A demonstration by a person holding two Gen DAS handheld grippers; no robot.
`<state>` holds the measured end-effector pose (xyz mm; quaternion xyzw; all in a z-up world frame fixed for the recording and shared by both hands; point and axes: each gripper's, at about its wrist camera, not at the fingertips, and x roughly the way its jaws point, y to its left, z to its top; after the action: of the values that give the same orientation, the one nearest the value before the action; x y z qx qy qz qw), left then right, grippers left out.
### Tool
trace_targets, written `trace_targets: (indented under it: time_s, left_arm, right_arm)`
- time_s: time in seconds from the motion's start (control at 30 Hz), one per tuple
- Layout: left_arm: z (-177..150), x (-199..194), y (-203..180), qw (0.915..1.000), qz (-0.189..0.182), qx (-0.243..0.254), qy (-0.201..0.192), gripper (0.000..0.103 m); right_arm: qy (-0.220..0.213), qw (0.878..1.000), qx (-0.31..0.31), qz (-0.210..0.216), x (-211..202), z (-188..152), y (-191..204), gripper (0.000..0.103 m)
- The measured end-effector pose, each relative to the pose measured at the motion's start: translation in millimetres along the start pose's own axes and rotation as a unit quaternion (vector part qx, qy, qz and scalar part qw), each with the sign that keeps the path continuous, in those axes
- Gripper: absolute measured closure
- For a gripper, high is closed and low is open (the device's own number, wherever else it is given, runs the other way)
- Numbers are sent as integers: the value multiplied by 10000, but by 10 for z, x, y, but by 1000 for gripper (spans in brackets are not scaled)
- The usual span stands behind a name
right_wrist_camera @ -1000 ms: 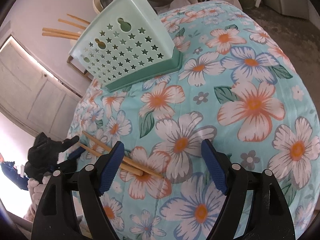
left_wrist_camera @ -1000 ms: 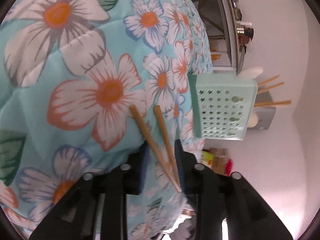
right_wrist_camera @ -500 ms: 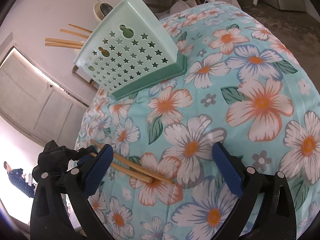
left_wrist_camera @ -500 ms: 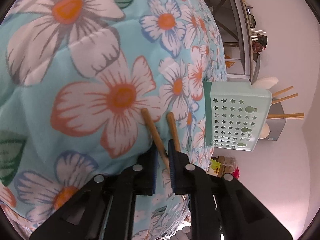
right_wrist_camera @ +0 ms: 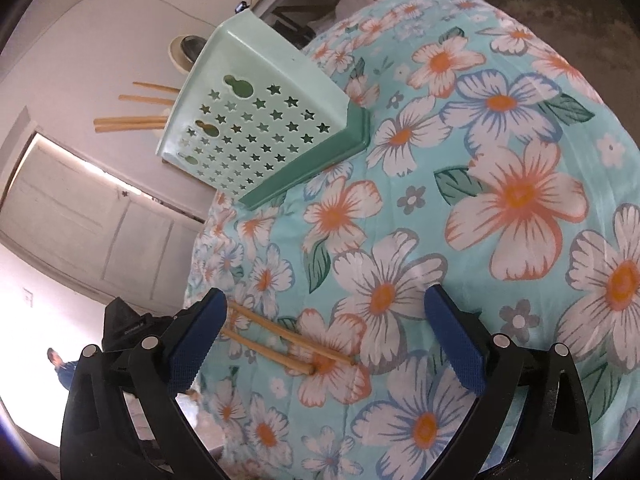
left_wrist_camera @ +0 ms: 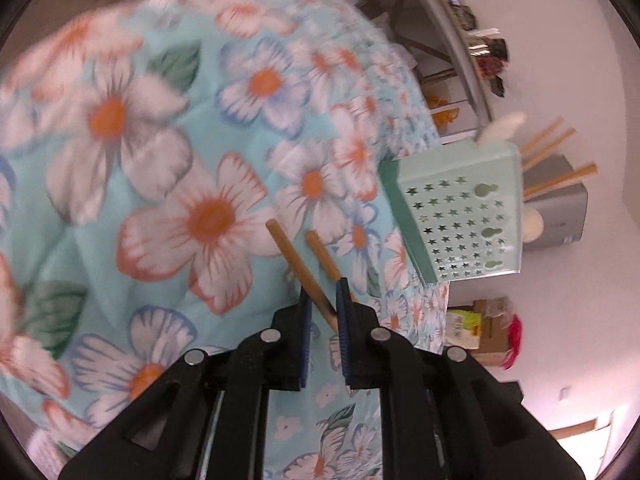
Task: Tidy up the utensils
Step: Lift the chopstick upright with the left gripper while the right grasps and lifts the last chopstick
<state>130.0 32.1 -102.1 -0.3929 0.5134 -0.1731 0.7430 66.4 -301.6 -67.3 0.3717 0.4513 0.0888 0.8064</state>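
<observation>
Two wooden chopsticks (left_wrist_camera: 294,254) stick out forward from my left gripper (left_wrist_camera: 322,300), which is shut on them near their thin ends. The right stick's end is hidden behind the right pad. They hang just over the flowered turquoise cloth (left_wrist_camera: 168,168). A mint-green holder (left_wrist_camera: 460,216) with star holes stands ahead to the right, with several chopsticks (left_wrist_camera: 556,178) and a white spoon in it. In the right wrist view the same chopsticks (right_wrist_camera: 280,340) lie low over the cloth, and my right gripper (right_wrist_camera: 324,296) stands wide open above them with nothing between its pads. The holder (right_wrist_camera: 264,128) is at the upper left there.
The cloth covers a rounded table that drops off just behind the holder and at the left edge (right_wrist_camera: 200,264). A white door (right_wrist_camera: 80,208) and a distant person (right_wrist_camera: 60,364) lie beyond. A cardboard box (left_wrist_camera: 484,332) sits on the floor, and shelves (left_wrist_camera: 460,60) stand behind.
My left gripper has shut on the chopsticks and risen slightly with them, tilting its view. My right gripper has opened wider and stayed in place.
</observation>
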Motion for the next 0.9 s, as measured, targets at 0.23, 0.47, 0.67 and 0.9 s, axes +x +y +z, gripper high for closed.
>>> trace_targets:
  time_s: [0.23,0.47,0.67,0.9]
  left_arm:
    - [-7,-502,-532,9834,6,1686,-671,94]
    - [-53,-1018,-1036,9441,50,2994,-1378,98]
    - [-71,-1119,-1107,9360,274,3235,-1358,98]
    - [-134,-1235,-1052,9337,389,3259,-1432,98]
  right_arm:
    - [-112,9964,-810,-223,-149,-4,275,18]
    - [43,9801,-1953,-357,49,-87,737,43]
    - [451,9493,-3103,-230,544,-223,1226,58]
    - [1062,9096,-4016,-14,1144,-250,1731,75]
